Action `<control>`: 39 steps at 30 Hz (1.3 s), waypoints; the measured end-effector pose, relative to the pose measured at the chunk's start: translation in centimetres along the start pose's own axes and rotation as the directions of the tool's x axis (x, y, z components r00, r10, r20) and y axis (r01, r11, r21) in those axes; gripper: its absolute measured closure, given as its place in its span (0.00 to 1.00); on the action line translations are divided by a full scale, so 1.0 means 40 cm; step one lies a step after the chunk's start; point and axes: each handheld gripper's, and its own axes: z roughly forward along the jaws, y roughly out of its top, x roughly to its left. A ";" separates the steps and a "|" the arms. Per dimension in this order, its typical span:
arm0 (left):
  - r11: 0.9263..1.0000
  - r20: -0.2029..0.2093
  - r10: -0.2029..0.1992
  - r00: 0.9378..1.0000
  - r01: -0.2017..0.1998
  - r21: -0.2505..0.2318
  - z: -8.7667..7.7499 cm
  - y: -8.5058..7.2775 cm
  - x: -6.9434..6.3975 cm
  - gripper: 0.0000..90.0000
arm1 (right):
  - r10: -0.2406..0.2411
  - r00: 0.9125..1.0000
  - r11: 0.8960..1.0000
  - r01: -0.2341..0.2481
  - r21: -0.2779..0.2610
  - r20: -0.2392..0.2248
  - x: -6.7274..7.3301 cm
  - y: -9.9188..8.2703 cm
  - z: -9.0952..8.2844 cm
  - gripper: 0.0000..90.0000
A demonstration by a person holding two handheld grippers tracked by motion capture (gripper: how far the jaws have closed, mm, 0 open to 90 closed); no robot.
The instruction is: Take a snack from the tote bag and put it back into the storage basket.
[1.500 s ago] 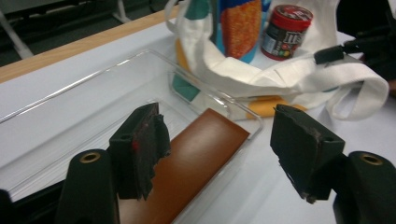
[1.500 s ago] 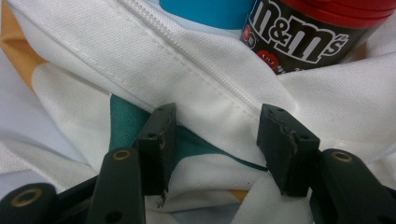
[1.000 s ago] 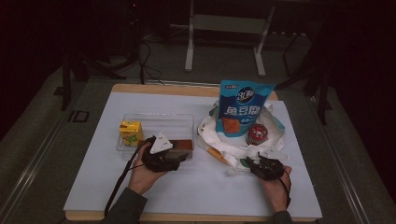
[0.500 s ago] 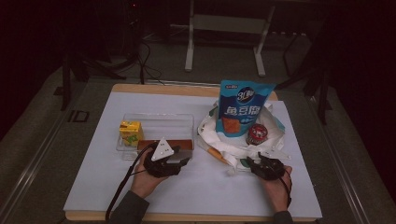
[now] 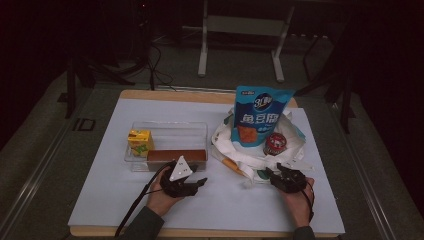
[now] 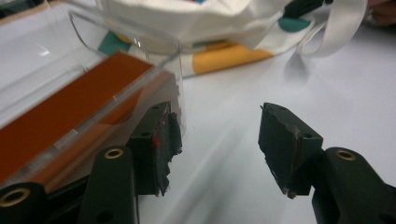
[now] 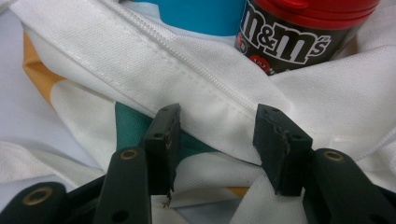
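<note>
The left gripper [image 5: 192, 184] is low on the white table cover [image 5: 100, 200], at the near right corner of the clear plastic box [image 5: 170, 131]. Its jaws stand apart, and nothing is between them; one finger [image 6: 161, 144] is close against the box wall. The long brown box [image 5: 176, 156] lies inside the clear plastic box along its near wall, and a yellow carton [image 5: 139, 141] stands at the left end.

The right gripper [image 5: 272, 175] is at the near edge of the white cloth bag [image 5: 235, 150]. Its jaws have just been closing a little, with the white hem of the bag between them, but I cannot see that the fingers [image 7: 280, 144] press on the cloth already.

I think the first risk is at the left side. If the finger pushes on the plastic wall instead of going over it, the light box may slide away or tip, and the brown box stays out of reach.

The second risk is at the bag. A blue snack packet [image 5: 257, 117] stands high in it, and a candy jar [image 5: 275, 144] with a red lid sits beside. If the right gripper pulls the hem with a weak grip, the cloth can slip out; if it pulls too strongly, the packet may fall over.
</note>
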 end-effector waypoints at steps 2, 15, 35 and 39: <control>1.000 0.008 -0.010 1.000 0.010 0.005 0.009 -0.011 0.003 0.49 | -0.001 1.000 1.000 0.001 -0.003 -0.001 -0.001 0.001 -0.003 0.57; 1.000 0.027 -0.028 0.999 0.028 0.000 0.031 -0.039 0.010 0.49 | 0.015 1.000 1.000 -0.015 -0.027 0.004 -0.010 0.010 -0.028 0.58; 1.000 0.021 -0.023 1.000 0.023 -0.003 0.030 -0.040 0.008 0.47 | -0.021 0.999 0.999 0.020 -0.040 -0.025 -0.033 0.077 -0.081 0.57; 1.000 0.021 -0.024 0.999 0.025 -0.002 0.031 -0.040 0.008 0.47 | -0.024 0.999 0.999 0.023 -0.040 -0.032 -0.038 0.103 -0.081 0.55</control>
